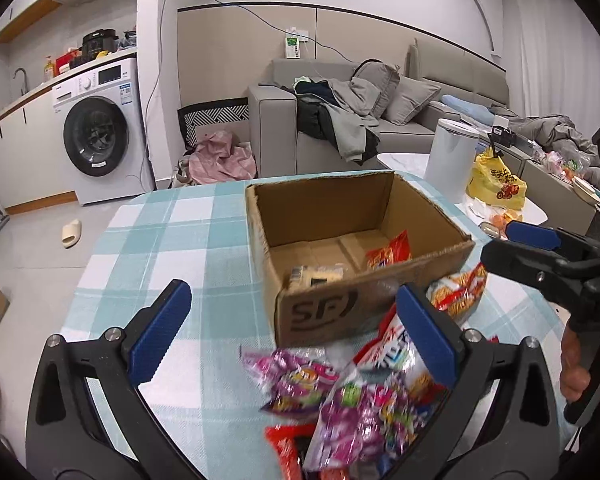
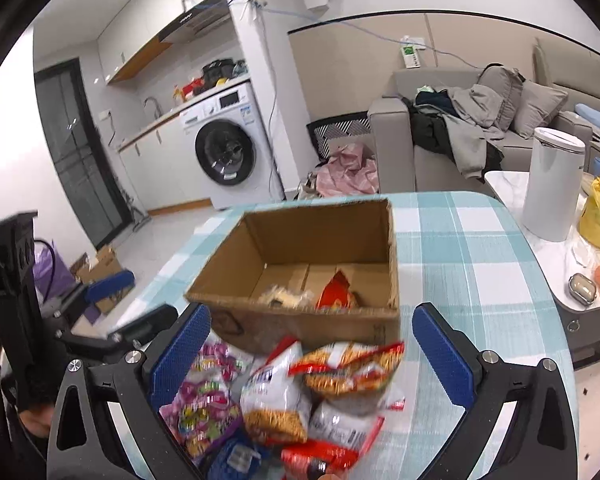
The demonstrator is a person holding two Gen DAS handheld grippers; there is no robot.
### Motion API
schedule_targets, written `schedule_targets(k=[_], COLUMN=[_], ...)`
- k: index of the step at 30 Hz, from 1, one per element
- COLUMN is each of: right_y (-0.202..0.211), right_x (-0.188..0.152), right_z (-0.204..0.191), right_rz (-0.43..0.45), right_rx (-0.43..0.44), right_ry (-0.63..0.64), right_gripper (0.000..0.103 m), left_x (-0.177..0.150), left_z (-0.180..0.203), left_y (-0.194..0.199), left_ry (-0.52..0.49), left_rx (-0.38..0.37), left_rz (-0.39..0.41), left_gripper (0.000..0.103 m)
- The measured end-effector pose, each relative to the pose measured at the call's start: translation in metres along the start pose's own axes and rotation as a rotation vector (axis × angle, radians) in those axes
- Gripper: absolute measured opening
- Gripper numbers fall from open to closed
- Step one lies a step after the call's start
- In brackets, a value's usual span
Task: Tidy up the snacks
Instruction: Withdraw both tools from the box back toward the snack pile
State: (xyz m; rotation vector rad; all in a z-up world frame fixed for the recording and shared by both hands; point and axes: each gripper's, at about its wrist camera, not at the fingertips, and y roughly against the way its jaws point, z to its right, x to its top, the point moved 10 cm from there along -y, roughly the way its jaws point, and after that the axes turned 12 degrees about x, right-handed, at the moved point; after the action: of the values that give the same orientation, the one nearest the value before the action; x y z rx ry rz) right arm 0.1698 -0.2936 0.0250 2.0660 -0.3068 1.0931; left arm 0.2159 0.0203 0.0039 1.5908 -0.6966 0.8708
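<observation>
Snacks in crinkly purple and red packets (image 1: 340, 396) lie before your open brown cardboard box (image 1: 324, 312). Your left gripper (image 1: 296, 340) and right gripper (image 2: 308, 356) both stand spread wide, pinching nothing.

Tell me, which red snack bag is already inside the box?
The small red-orange snack packet lying in the brown cardboard box; the other packets sit outside on the checked tablecloth.

- The cardboard box (image 1: 356, 256) is open on top; most of its floor is bare, with two packets lying near its front wall.
- A heap of snack packets (image 2: 284, 396) crowds the surface just before the box.
- Left of the box, the checked surface (image 1: 172, 240) lies bare.
- The white canister (image 2: 552, 184) stands well apart, to the right.
</observation>
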Motion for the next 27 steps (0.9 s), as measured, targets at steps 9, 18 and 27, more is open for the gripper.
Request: schedule_targets(k=[9, 18, 27], right_y=[0.014, 0.025, 0.024], right_x=[-0.032, -0.062, -0.093], right_z=[-0.007, -0.007, 0.001], right_rz=[-0.048, -0.079, -0.145], right_rx=[-0.030, -0.037, -0.014], right_ry=[0.022, 0.007, -0.035], right_gripper=[0.103, 0.103, 0.103], left_x=[-0.032, -0.057, -0.073], left_z=[-0.019, -0.019, -0.020], left_y=[0.038, 0.054, 0.049], left_ry=[0.011, 0.014, 0.032], left_rx=[0.014, 0.011, 0.006], left_rz=[-0.002, -0.030, -0.064], left_gripper=[0.102, 0.102, 0.102])
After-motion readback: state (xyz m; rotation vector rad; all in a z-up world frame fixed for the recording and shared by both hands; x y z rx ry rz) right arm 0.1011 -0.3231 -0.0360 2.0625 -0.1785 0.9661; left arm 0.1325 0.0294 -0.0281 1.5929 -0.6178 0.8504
